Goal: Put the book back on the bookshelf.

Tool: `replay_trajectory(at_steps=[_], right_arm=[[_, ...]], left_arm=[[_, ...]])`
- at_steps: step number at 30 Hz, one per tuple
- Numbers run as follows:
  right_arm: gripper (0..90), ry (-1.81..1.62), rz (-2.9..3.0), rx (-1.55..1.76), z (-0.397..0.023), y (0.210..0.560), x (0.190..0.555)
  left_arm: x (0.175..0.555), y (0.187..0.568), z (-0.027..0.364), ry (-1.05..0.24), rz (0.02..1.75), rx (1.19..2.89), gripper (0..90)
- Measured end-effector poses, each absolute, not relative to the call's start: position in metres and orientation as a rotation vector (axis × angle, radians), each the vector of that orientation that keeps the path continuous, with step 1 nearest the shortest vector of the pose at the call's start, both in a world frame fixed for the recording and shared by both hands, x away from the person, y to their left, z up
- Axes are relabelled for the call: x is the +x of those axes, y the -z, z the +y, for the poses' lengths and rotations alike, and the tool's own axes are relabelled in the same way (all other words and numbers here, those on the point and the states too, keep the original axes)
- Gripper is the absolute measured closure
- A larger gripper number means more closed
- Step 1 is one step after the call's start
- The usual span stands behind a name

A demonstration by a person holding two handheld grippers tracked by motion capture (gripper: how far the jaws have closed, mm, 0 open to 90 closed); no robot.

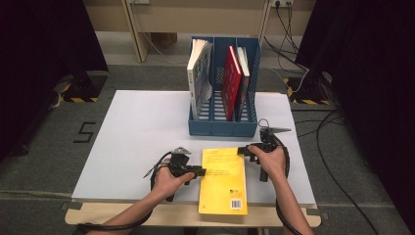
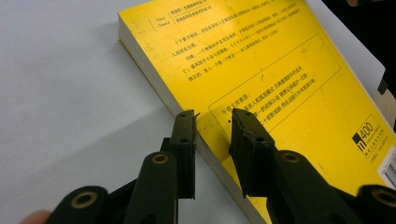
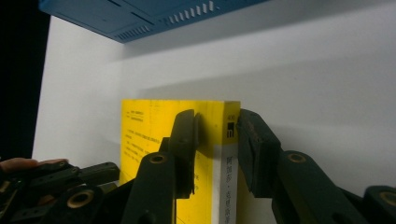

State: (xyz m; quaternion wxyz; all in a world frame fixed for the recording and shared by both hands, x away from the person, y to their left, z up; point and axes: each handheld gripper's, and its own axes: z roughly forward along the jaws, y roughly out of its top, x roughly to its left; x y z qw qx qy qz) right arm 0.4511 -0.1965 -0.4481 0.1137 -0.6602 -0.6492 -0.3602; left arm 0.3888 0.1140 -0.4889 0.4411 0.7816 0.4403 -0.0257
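On the table, before the blue rack, lay the yellow book. Our left gripper pinched its left edge; our right gripper straddled its spine, grip uncertain.

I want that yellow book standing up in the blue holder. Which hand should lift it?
Probably the right gripper: its jaws straddle the yellow book at the spine, nearest the blue holder. The left gripper bites the page edge.
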Motion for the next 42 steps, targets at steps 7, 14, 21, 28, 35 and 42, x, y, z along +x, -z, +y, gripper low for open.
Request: replay_trajectory(at_steps=[7, 14, 21, 28, 35, 42], right_arm=[[68.9, 1.092, -1.882, -1.875, -0.198, 0.446, 0.455], [67.9, 1.07, -1.888, -1.868, -0.199, 0.449, 0.456], [70.2, 1.055, -1.895, -1.912, -0.197, 0.451, 0.455], [71.7, 1.049, -1.882, -1.951, -0.195, 0.452, 0.453], [72.1, 1.042, -1.903, -1.962, -0.193, 0.447, 0.451], [72.7, 1.041, -1.927, -1.985, -0.192, 0.436, 0.444]], left_arm=[[0.39, 0.489, 0.116, 0.071, 1.091, 1.939, 71.7], [0.389, 0.489, 0.115, 0.06, 1.091, 1.936, 72.2], [0.389, 0.49, 0.116, 0.055, 1.09, 1.924, 73.1], [0.389, 0.489, 0.119, 0.039, 1.097, 1.914, 74.0], [0.392, 0.485, 0.134, -0.039, 1.143, 1.906, 75.6], [0.389, 0.489, 0.123, -0.043, 1.108, 2.009, 77.8]])
